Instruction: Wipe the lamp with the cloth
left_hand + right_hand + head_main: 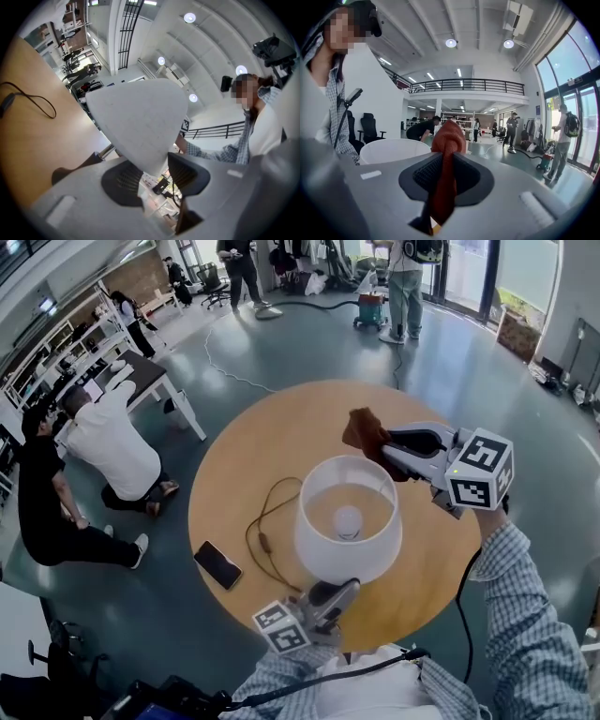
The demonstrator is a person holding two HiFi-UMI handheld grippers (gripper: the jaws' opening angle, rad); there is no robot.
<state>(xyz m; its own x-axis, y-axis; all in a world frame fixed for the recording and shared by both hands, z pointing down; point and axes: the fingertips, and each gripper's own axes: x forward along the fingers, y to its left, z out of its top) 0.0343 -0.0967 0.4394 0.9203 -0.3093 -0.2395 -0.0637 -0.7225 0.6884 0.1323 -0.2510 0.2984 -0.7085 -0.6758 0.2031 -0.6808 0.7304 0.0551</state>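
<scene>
A lamp with a white shade [323,563] stands on the round wooden table [272,442], its bulb [348,518] visible from above. My left gripper [343,590] sits at the shade's near lower rim. In the left gripper view the shade's wall [140,122] runs down between the two pads of the left gripper [154,176], which close on it. My right gripper [389,446] hangs above the shade's far right rim, shut on a rust-brown cloth [364,430]. In the right gripper view the cloth [446,159] is pinched in the right gripper [447,176], with the shade [389,150] lower left.
A black phone [217,564] lies on the table left of the lamp, beside the lamp's dark cord [267,531]. People crouch on the floor at the left [103,442] next to a white table. Others stand far off near a red vacuum [370,307].
</scene>
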